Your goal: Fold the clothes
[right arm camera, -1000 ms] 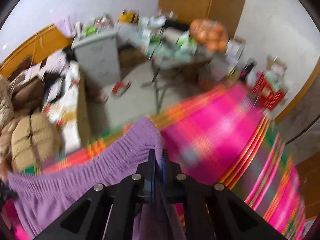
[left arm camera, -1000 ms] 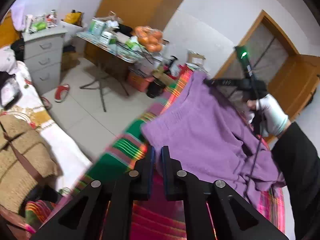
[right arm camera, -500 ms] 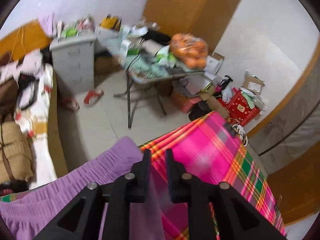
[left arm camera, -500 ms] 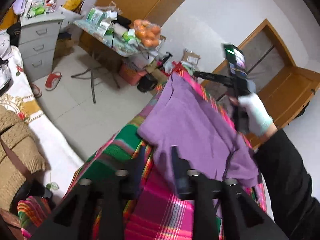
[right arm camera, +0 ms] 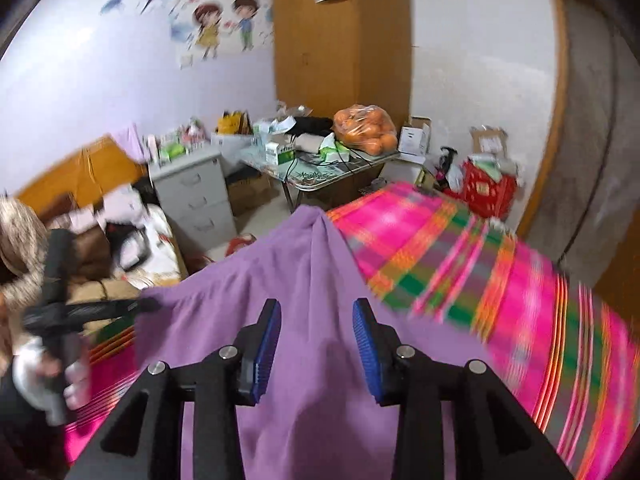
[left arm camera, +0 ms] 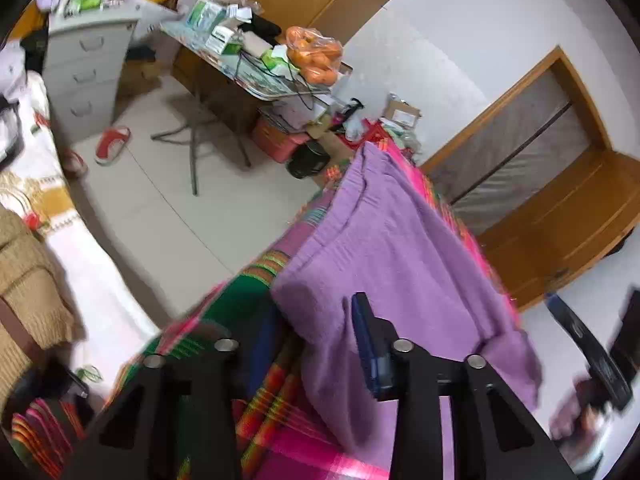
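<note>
Jaws on the right gripper have just been opening and stand wide, with purple cloth under the gap but neither blue pad pressing on it. Those of the left gripper have just been moving too. In the left wrist view they stand apart, the near corner of the cloth between them and nothing pinched. Largest in view is the pink and green plaid cover, which spreads to 2 and 3 o'clock of the right gripper. On it lies the purple garment. Its long axis runs from 6 o'clock under the right gripper to a raised point at 12 o'clock. From the left gripper the same garment stretches away toward 1 o'clock, touching the cover's edge on its 11 o'clock side. In the right wrist view the left gripper's tips sit at 9 o'clock, at the garment's side edge. By my reading, the left gripper is nearer a corner and the right is over the middle, so the next pinch looks likely to fall at the near end.
</note>
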`<act>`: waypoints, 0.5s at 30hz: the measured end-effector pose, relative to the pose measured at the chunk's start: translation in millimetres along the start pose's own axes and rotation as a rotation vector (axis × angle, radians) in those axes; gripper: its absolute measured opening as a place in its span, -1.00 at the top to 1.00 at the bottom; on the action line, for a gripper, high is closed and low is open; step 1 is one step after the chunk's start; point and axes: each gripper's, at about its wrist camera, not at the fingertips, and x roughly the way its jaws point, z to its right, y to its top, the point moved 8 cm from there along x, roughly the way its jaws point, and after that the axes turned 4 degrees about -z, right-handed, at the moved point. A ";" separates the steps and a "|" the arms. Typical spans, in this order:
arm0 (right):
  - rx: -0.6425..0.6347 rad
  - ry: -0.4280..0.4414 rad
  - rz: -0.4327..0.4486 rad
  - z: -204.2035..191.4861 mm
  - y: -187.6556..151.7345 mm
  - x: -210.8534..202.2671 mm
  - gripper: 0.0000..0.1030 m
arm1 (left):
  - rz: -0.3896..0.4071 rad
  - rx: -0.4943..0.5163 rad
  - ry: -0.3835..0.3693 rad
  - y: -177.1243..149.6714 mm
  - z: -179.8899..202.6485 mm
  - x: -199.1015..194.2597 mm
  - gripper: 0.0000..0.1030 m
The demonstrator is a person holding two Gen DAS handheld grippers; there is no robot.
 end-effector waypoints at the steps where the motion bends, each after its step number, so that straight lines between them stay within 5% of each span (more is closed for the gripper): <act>1: 0.033 0.001 0.008 3.6 -13.5 -11.1 0.27 | 0.001 0.003 0.008 -0.3 -1.9 -1.1 0.81; 6: 0.171 -0.085 0.044 36.0 -71.3 -74.7 0.39 | 0.054 -0.010 0.041 6.6 -27.6 -28.9 0.83; 9: 0.241 -0.136 0.076 58.4 -102.9 -109.8 0.38 | 0.011 -0.052 0.015 9.7 -47.3 -29.0 0.83; 13: 0.313 -0.191 0.063 86.7 -146.4 -133.5 0.04 | -0.013 -0.013 0.036 0.3 -50.4 -29.4 0.78; 15: 0.324 -0.224 0.047 96.9 -158.3 -138.4 0.03 | 0.012 -0.010 0.044 -2.9 -50.3 -42.1 0.77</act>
